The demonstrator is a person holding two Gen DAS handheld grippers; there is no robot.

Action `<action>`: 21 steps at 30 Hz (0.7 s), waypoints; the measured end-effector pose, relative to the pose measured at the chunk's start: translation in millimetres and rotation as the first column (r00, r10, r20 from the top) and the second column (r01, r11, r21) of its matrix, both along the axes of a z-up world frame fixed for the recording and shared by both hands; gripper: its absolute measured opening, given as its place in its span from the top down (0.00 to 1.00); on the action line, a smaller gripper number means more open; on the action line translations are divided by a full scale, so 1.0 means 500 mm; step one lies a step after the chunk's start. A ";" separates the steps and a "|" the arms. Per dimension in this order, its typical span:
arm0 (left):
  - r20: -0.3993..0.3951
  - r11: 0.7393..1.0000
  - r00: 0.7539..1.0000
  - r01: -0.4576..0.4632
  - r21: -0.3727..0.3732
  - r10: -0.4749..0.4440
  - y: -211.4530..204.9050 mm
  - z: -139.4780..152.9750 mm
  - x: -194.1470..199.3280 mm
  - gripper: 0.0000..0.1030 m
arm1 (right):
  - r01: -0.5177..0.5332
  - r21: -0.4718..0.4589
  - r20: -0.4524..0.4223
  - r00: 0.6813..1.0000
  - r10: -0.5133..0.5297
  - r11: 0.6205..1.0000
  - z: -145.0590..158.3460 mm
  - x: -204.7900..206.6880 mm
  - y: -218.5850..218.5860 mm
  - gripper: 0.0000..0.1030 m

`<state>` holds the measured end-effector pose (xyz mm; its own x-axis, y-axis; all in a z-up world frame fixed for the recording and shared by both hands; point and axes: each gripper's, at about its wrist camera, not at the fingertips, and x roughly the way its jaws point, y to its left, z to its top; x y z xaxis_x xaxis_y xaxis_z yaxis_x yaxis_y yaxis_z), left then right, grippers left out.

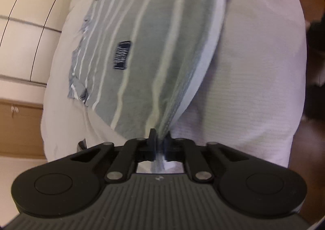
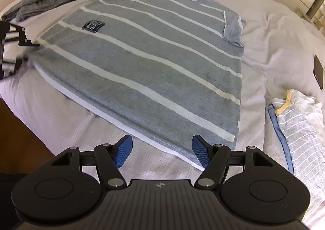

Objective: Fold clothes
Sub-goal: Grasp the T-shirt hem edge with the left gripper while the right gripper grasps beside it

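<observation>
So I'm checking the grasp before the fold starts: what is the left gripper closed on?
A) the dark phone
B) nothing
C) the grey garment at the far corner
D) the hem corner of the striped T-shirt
D: in the left wrist view the left gripper is pinched shut on the hem edge of the striped T-shirt, whose fabric runs between its fingers.

A bed covered with a white textured sheet (image 2: pixel 61 116) fills most of the right wrist view. Brown wooden flooring (image 2: pixel 18 120) is seen at the near left of the bed. Cream cupboard panels (image 1: pixel 24 26), divided by thin dark seams, are seen at the left in the left wrist view, with a wooden cabinet front (image 1: pixel 20 128) below them. Even, soft lighting is noted throughout.
</observation>
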<state>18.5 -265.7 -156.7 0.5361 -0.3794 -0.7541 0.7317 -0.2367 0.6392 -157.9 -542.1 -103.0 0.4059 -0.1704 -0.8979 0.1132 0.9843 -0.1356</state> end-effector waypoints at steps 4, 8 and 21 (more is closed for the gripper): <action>-0.095 0.996 0.993 -0.072 -0.044 0.068 -0.018 0.048 0.020 0.97 | -0.103 -0.048 0.029 0.994 0.104 0.994 -0.018 0.005 0.044 0.34; -0.164 0.989 0.979 -0.133 -0.068 0.120 -0.032 0.085 0.033 0.97 | -0.259 -0.120 0.108 0.956 0.272 0.958 -0.043 0.025 0.116 0.27; -0.223 0.975 0.957 -0.208 -0.079 0.186 -0.028 0.123 0.062 0.98 | -0.289 -0.473 0.082 0.926 0.368 0.832 -0.164 0.045 0.158 0.56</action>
<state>49.6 -279.8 -95.3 0.4391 -0.3624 -0.8221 0.8789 -0.0164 0.4767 -135.2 -463.1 -185.2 0.6432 -0.3641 -0.6736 -0.1468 0.8047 -0.5752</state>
